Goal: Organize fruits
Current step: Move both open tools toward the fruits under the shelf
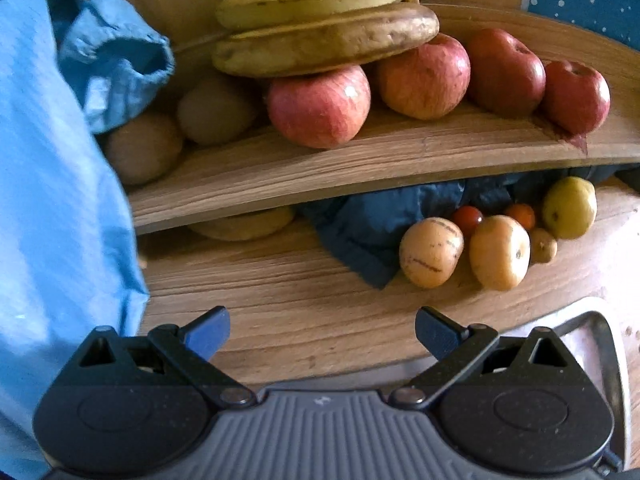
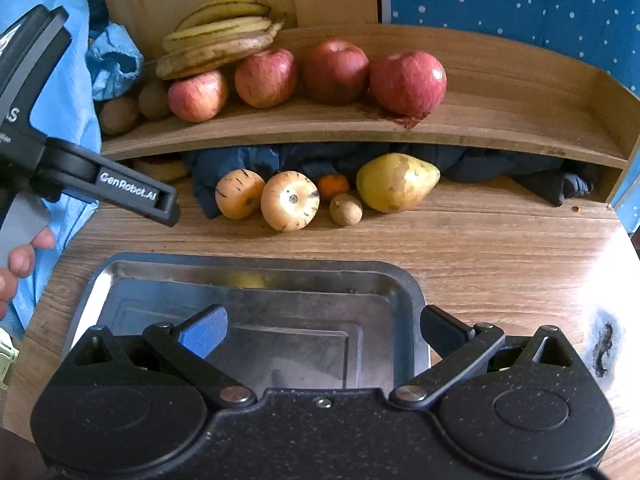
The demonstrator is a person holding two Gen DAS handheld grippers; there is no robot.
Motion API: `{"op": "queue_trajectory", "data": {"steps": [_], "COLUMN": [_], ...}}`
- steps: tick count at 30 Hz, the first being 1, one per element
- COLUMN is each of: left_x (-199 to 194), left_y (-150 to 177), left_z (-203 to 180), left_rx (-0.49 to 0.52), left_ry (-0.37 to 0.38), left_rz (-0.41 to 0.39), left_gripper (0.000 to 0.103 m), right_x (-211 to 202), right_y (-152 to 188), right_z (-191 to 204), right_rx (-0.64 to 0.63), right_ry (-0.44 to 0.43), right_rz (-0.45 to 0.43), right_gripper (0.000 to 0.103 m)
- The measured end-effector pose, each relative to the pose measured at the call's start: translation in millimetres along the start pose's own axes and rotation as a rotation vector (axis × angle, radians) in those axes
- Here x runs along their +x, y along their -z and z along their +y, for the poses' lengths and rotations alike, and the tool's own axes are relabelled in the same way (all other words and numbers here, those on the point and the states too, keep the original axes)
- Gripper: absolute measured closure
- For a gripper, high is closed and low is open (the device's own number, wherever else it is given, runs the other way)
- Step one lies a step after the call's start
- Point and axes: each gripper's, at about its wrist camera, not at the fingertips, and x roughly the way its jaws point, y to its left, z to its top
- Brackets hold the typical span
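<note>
Several red apples [image 2: 407,82] and a bunch of bananas [image 2: 218,36] lie on the wooden shelf [image 2: 320,128], with brown kiwis [image 2: 118,114] at its left end. Below it on the table lie two tan round fruits [image 2: 290,200], a small orange [image 2: 334,185], a small brown fruit [image 2: 345,209] and a yellow-green pear [image 2: 396,182]. The same fruits show in the left wrist view: apples [image 1: 319,106], bananas [image 1: 326,40], tan fruits [image 1: 498,252], pear [image 1: 570,208]. My left gripper [image 1: 322,334] is open and empty over the table. My right gripper [image 2: 324,332] is open and empty above a steel tray [image 2: 400,280].
A dark blue cloth [image 2: 248,160] is bunched under the shelf behind the fruits. Light blue fabric [image 1: 52,200] fills the left side. The left gripper's body [image 2: 80,160] reaches in at the left of the right wrist view. A dark burn mark [image 2: 604,348] is on the table at right.
</note>
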Motion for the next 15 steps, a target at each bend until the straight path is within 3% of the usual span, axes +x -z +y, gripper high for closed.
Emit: {"op": "queue_trajectory", "data": {"steps": [5, 15], "left_x": [9, 27], "left_y": [-8, -24], "left_z": [1, -4], "left_rx": [-0.029, -0.02], "left_ry": [0.08, 0.162], "left_rz": [-0.003, 0.027], "left_gripper": [0.002, 0.002], "right_x": [9, 39], "right_y": [-7, -31], "right_z": [1, 13], "right_rx": [-0.011, -0.114], "right_ry": [0.011, 0.033], "right_rz": [-0.008, 0.018], "right_gripper": [0.001, 0.001]}}
